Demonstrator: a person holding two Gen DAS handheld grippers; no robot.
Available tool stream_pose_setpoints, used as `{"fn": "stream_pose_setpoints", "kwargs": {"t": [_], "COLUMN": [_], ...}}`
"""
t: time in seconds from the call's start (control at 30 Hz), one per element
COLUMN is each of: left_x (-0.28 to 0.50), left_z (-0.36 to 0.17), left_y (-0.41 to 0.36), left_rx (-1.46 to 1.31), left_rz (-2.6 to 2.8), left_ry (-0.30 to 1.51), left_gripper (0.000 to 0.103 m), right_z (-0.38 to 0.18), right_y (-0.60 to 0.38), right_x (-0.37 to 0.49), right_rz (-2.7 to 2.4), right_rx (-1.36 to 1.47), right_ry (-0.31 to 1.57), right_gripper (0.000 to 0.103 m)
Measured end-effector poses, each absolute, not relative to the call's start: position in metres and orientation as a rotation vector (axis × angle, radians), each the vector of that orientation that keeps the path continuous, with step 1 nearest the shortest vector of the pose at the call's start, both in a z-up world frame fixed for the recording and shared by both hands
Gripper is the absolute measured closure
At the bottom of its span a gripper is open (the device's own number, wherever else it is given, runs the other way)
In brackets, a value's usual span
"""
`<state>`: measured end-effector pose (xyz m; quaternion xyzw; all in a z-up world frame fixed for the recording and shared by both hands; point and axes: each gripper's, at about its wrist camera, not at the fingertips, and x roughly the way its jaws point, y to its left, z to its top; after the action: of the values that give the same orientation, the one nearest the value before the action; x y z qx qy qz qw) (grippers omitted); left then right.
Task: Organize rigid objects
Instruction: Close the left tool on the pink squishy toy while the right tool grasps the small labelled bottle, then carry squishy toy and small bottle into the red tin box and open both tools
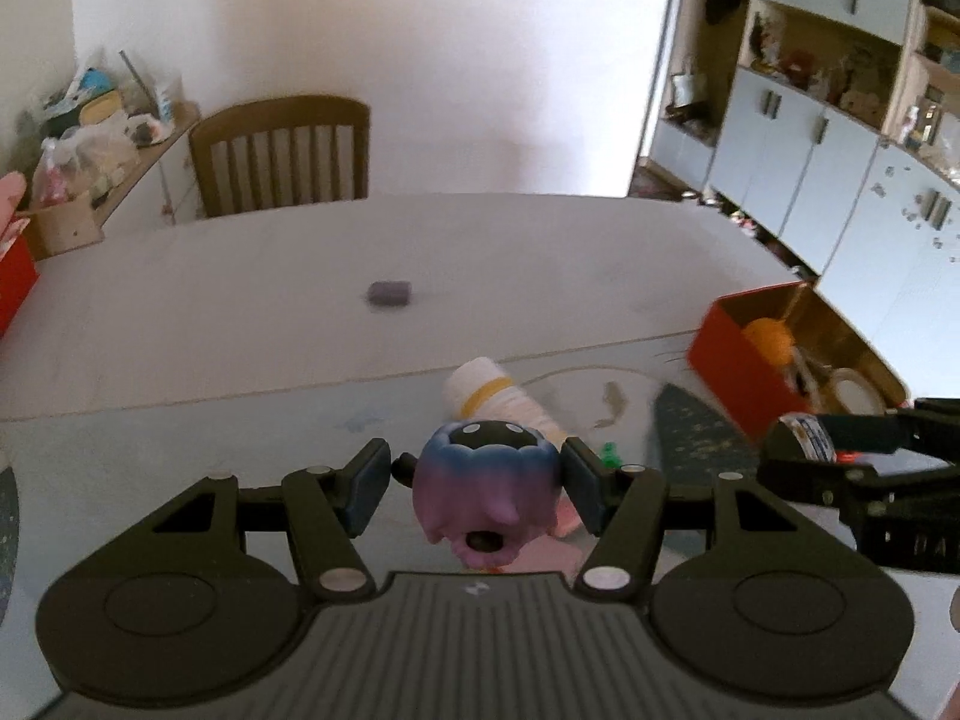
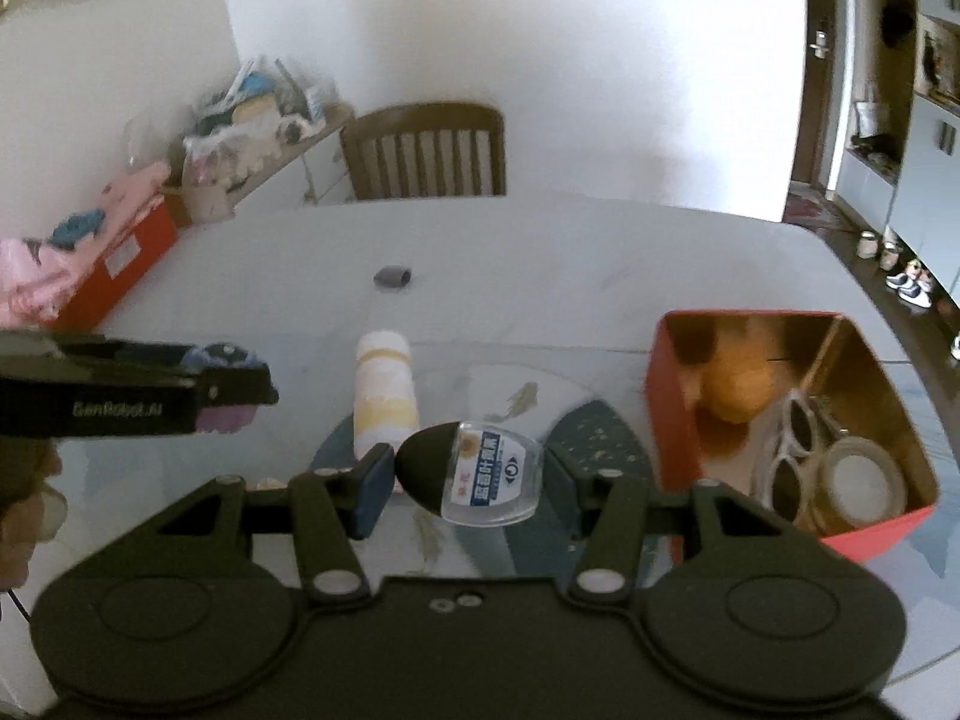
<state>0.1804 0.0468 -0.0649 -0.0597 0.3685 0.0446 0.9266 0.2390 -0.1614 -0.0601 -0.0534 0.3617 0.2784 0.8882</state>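
My left gripper point(image 1: 477, 483) is shut on a purple and blue toy figure point(image 1: 483, 483), held above the table. My right gripper point(image 2: 465, 477) is shut on a black case with a clear labelled lid point(image 2: 474, 474), also above the table. The right gripper shows at the right edge of the left wrist view point(image 1: 840, 450); the left gripper shows at the left of the right wrist view point(image 2: 180, 390). A white and yellow bottle point(image 2: 384, 396) lies on the table ahead. A red box point(image 2: 666, 420) at the right holds an orange ball point(image 2: 735, 387), white sunglasses point(image 2: 792, 450) and a tape roll point(image 2: 858, 483).
A small dark grey block point(image 2: 393, 277) lies mid-table. Another red box point(image 2: 120, 270) with pink cloth stands at the left edge. A wooden chair point(image 2: 426, 150) is behind the table. Cupboards point(image 1: 810, 138) are to the right.
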Motion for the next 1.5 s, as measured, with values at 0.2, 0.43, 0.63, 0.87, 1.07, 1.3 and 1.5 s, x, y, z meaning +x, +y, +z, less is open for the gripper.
{"fn": "stream_pose_setpoints", "kwargs": {"t": [0.2,0.43,0.63,0.87,1.07,1.3,1.5], "left_x": [0.177,0.184,0.211,0.244,0.279,0.313,0.334], "left_z": [-0.045,-0.034,-0.040,-0.049,-0.062,-0.087,-0.101], "left_y": [0.023,-0.015,-0.059,-0.115,-0.151,-0.184,-0.197], "left_rx": [-0.107,-0.064,-0.053,-0.033,-0.032,0.021,0.039], "left_rz": [0.014,-0.060,-0.105,-0.150,-0.159,-0.121,-0.074], "left_ry": [0.735,0.717,0.738,0.757,0.782,0.838,0.870], "left_gripper": [0.041,0.041,0.041,0.041,0.041,0.041,0.041], "right_z": [-0.040,-0.041,-0.046,-0.056,-0.071,-0.090,-0.103], "right_y": [-0.185,-0.217,-0.257,-0.303,-0.328,-0.324,-0.313], "right_x": [0.238,0.248,0.266,0.305,0.344,0.386,0.415], "right_rz": [0.537,0.505,0.490,0.490,0.517,0.606,0.624], "right_rx": [-0.095,-0.063,-0.069,-0.121,-0.172,-0.224,-0.254], "right_ry": [0.697,0.688,0.694,0.714,0.738,0.783,0.790], "right_gripper": [0.049,0.049,0.049,0.049,0.049,0.049,0.049]}}
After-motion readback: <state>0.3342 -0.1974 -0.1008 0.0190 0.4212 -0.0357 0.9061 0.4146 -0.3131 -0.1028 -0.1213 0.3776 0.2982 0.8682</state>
